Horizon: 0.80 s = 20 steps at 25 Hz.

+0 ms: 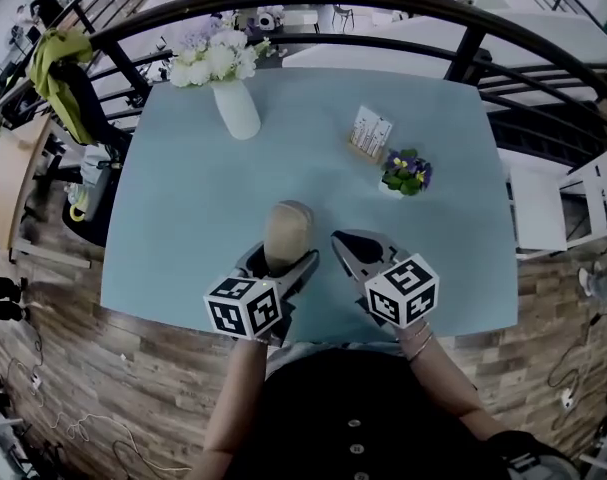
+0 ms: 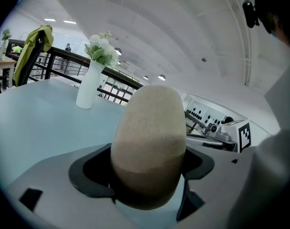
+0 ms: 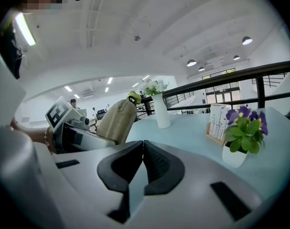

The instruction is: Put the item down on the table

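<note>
A beige, rounded, pouch-like item stands upright between the jaws of my left gripper, which is shut on its lower, darker half. In the left gripper view the item fills the middle and hides the gap of the left gripper. It is over the near part of the pale blue table; whether its base touches the top is hidden. My right gripper sits just to the right of it, shut and empty. From the right gripper view the item shows at the left.
A white vase of flowers stands at the table's far left. A small card stand and a pot of purple flowers are at the right. A black railing curves behind the table. The near table edge is just below the grippers.
</note>
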Each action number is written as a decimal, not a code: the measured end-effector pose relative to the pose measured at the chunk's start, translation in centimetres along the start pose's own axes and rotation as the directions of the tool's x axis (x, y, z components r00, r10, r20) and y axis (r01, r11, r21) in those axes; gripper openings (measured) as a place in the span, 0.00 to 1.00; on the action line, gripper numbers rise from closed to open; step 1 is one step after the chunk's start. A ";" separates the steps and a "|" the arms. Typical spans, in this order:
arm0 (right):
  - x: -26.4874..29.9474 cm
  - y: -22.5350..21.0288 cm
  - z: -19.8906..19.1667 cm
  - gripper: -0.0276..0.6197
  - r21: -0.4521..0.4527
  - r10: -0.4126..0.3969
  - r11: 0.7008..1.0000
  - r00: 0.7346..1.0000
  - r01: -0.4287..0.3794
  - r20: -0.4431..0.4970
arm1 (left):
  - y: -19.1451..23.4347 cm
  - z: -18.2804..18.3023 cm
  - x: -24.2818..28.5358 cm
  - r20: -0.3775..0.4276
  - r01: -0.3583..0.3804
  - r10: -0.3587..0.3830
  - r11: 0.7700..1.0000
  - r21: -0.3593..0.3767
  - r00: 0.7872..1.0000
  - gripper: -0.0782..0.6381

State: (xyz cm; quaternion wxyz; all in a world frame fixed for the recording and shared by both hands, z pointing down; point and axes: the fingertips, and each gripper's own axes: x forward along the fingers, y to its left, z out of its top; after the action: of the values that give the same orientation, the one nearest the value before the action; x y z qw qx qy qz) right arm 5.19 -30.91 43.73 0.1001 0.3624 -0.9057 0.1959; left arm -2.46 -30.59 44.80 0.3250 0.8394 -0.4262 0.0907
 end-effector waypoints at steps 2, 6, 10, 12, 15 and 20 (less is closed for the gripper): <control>0.1 -0.5 -0.3 0.05 0.009 0.011 1.000 1.000 -0.011 -0.007 | 0.1 0.1 0.6 -0.001 -0.011 0.011 1.000 -0.003 1.000 0.69; 0.5 -1.2 -1.0 0.05 0.029 0.030 0.999 0.999 -0.030 -0.018 | 0.1 -0.1 1.3 -0.011 -0.028 0.028 1.000 -0.008 1.000 0.69; 0.6 -1.5 -1.3 0.05 0.045 0.044 0.998 0.999 -0.043 -0.021 | -0.3 -0.9 1.4 -0.030 -0.036 0.036 0.999 -0.012 0.999 0.69; 0.9 -1.4 -1.3 0.05 0.049 0.052 0.997 0.998 -0.051 -0.020 | 0.0 -1.2 1.3 -0.042 -0.044 0.043 0.999 -0.013 0.998 0.69; 1.2 -1.4 -1.7 0.05 0.053 0.057 0.997 0.998 -0.055 -0.031 | 0.4 -1.5 1.1 -0.055 -0.051 0.050 0.999 -0.014 0.997 0.69; 1.8 -1.0 -2.4 0.05 0.100 0.079 0.992 0.996 -0.074 -0.052 | 1.0 -1.7 1.0 -0.068 -0.052 0.050 0.998 -0.023 0.996 0.69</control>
State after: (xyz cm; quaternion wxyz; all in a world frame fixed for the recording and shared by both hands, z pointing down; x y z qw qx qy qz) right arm 4.68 -31.69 46.79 0.0997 0.3262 -0.9051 0.2538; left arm -2.38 -30.59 47.03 0.3473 0.8206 -0.4373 0.1217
